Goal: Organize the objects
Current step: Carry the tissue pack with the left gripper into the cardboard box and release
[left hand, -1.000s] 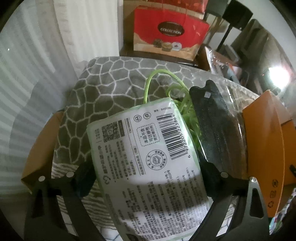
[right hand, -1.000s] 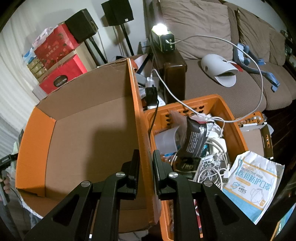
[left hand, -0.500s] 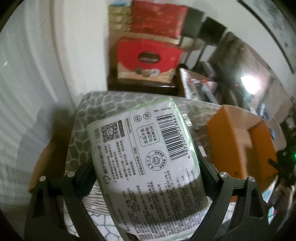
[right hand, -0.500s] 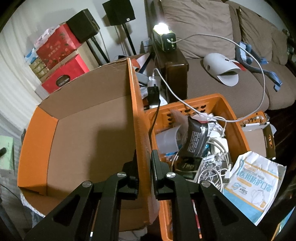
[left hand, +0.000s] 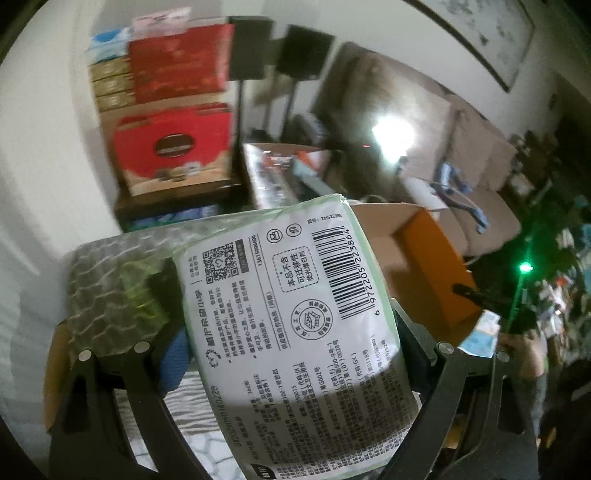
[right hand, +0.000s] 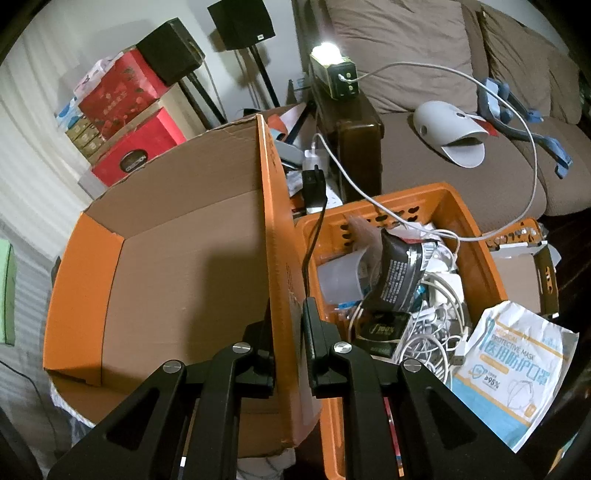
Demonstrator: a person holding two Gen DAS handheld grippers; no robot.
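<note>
We count two grippers, one cardboard box, one plastic basket and one tissue pack in play. Our left gripper [left hand: 291,354] has its black fingers spread wide and grasping the tissue pack [left hand: 291,325], a soft, pillow-shaped packet in glossy pale green film whose white back panel carries one barcode, one square scan code and dense printed text; it is held up in the air, above a grey cushion [left hand: 107,291] with a white honeycomb pattern, which looks blurred here. The same pack shows as a green sliver at the far left edge of the right wrist view. Our right gripper [right hand: 288,332] is clenched on the upright flap [right hand: 273,236] of the cardboard box [right hand: 177,251], one pad on each face of it. The box is orange outside, plain matte brown inside, with corrugated edges and an empty interior. Just beside it, on the other side of the pinched flap, sits the orange basket [right hand: 476,236], rigid plastic with slotted walls, crowded with tangled white cables, one shiny black pouch [right hand: 399,277] and a translucent tub. One mask packet [right hand: 513,369], flat and crinkly in white and blue, lies beside the basket. Two black box-shaped speakers [right hand: 242,22] stand on thin stands behind, near two red gift boxes [right hand: 122,92], and a brown fabric sofa [right hand: 443,88] holds a smooth grey rounded device.
</note>
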